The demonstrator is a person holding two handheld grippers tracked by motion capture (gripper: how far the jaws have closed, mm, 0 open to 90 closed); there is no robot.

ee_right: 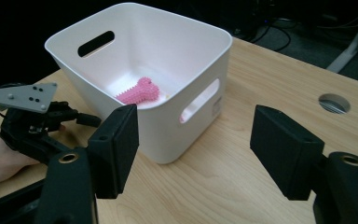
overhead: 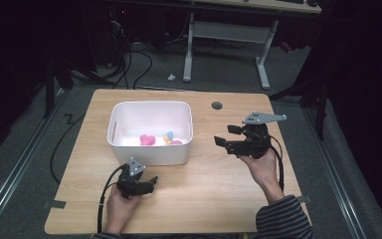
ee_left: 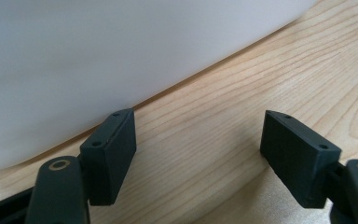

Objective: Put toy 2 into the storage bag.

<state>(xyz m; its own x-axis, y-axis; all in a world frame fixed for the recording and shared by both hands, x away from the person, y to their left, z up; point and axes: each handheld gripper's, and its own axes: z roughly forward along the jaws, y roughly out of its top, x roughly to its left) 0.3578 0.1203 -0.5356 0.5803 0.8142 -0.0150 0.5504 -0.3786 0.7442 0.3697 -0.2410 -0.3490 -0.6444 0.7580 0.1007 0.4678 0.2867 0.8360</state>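
Evidently we keep our left gripper [overhead: 151,181] low at the lower left of the high view, jaws spread and empty just beside the near wall of the white bin [overhead: 149,154], probably so it can steady the bin. Our right gripper [overhead: 227,135] hovers right of centre, likewise spread with nothing between its jaws. It faces the bin, where the pink toy [overhead: 147,140] lies on the bottom.
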